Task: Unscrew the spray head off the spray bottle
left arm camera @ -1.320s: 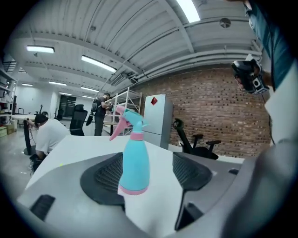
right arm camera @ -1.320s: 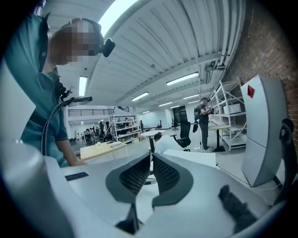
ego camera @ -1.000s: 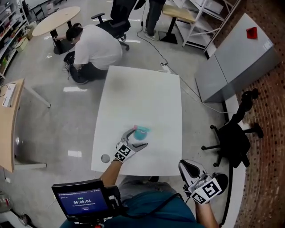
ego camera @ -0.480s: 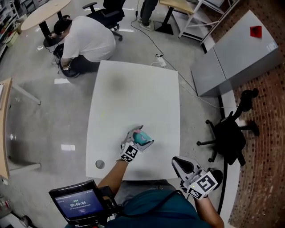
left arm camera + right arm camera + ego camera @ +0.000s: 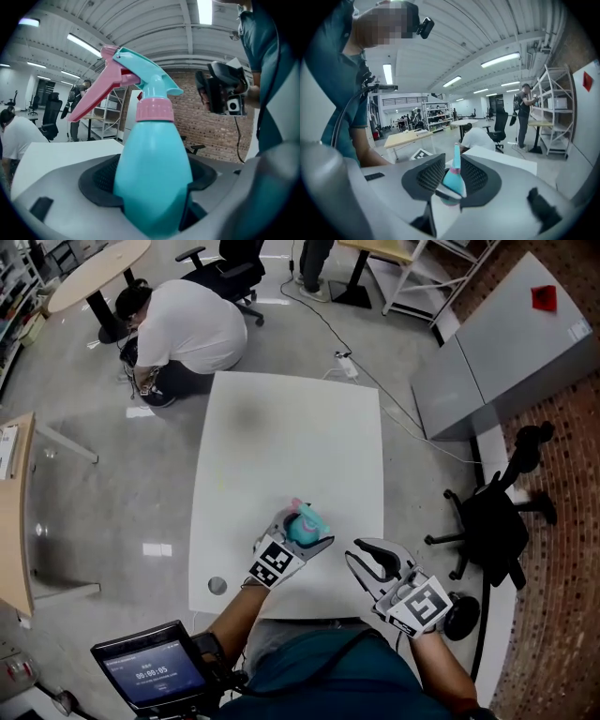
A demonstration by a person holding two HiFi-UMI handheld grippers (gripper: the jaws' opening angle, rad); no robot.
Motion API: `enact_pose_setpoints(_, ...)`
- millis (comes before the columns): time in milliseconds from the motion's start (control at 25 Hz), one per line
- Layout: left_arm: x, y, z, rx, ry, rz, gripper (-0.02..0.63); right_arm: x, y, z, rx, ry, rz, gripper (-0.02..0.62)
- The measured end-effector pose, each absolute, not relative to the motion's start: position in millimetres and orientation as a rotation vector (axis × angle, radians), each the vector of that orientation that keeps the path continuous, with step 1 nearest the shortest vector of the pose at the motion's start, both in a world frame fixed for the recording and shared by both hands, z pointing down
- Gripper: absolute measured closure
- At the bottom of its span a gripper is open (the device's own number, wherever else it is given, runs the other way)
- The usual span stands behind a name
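A teal spray bottle [image 5: 307, 518] with a pink trigger and pink collar [image 5: 154, 110] stands upright between the jaws of my left gripper [image 5: 302, 529], off the white table [image 5: 291, 437]. In the left gripper view both pads press on the bottle's belly [image 5: 152, 173]; these jaws have just been closing on it. The spray head [image 5: 136, 77] sits on the neck, trigger pointing left. My right gripper [image 5: 367, 557] hovers at the table's near edge, right of the bottle. Its jaws have just been opening, a narrow gap with nothing held. The right gripper view shows the bottle [image 5: 452, 180] some way off through that gap.
A person in a white shirt [image 5: 183, 329] crouches beyond the table's far left corner. A black office chair [image 5: 492, 521] and a grey cabinet [image 5: 506, 343] stand to the right. A round grommet [image 5: 217, 585] sits near the table's front left corner. A wooden table [image 5: 14, 512] is at far left.
The left gripper has lifted the bottle and brought it a little right and nearer. The right gripper has swung left, from beside my body to over the table's near edge.
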State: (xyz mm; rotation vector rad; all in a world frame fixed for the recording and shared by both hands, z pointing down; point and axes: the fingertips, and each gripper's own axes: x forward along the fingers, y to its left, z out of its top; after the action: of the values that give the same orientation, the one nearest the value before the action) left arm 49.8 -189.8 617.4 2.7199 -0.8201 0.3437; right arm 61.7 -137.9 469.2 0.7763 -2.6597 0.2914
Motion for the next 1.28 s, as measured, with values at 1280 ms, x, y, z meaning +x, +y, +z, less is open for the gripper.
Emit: enact_pose_setpoints(1280, 89, -95, 415, 2.900, -0.242, 0.356, 0.222, -7, -92, 347, -0.072, -2.959, 0.159, 0.465)
